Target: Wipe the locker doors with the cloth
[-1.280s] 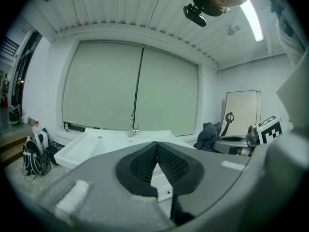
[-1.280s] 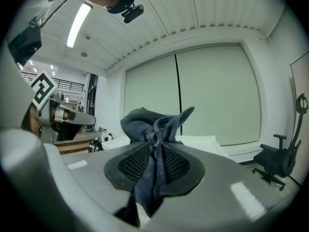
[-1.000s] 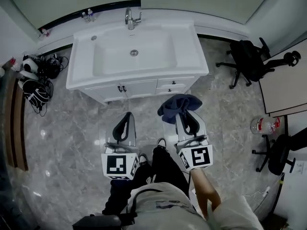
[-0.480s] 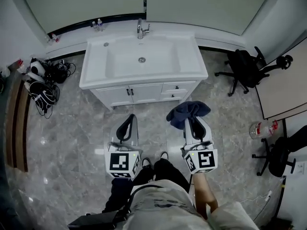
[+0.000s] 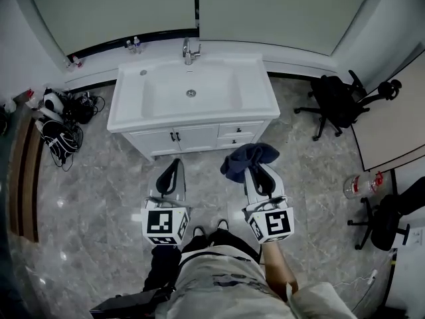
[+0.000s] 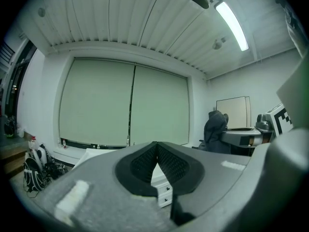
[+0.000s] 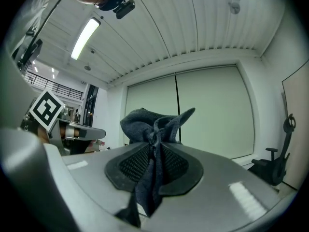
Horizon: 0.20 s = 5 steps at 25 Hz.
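Marble floor (image 5: 86,191), white sink counter (image 5: 260,111) straight ahead, pale locker doors (image 5: 265,12) behind it, well apart from me. Right gripper (image 5: 255,173): fingers pinched on the dark blue cloth (image 5: 247,155), bunched above the tips w/ a tail hanging below. Left gripper (image 5: 172,173): fingers together, nothing btw them. No wiping yet, I reckon. Risks: the grip is on a thin fold, so pressing on a door may drag the cloth out; reaching over the counter could knock the tap (image 5: 188,50) or small bottles (image 5: 131,44).
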{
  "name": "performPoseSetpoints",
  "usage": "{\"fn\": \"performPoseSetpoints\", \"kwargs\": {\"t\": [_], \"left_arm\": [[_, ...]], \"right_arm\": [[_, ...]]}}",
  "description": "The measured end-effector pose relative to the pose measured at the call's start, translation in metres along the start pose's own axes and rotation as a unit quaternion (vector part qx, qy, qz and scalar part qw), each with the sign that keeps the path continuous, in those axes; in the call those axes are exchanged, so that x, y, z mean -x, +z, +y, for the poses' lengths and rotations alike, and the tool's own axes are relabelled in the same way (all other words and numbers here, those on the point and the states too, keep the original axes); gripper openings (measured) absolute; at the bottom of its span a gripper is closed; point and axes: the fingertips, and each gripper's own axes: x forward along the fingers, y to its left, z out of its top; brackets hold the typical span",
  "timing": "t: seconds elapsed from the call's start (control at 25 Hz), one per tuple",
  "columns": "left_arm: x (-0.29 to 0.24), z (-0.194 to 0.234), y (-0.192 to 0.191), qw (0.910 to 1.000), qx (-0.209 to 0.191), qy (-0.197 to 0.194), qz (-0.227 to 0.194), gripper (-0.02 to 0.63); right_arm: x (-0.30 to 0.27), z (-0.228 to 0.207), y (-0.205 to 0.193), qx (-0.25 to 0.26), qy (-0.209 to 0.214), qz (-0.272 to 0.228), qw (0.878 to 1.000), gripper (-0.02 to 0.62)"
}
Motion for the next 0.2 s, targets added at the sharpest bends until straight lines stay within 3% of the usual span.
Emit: {"fn": "performPoseSetpoints", "kwargs": {"t": [0.2], "left_arm": [[-0.020, -0.016, 0.004, 1.0000, -0.003, -0.003, 0.004, 0.002]], "right_arm": [[-0.007, -0.015, 0.007, 0.006, 0.012, -0.002, 1.000, 0.071]]}}
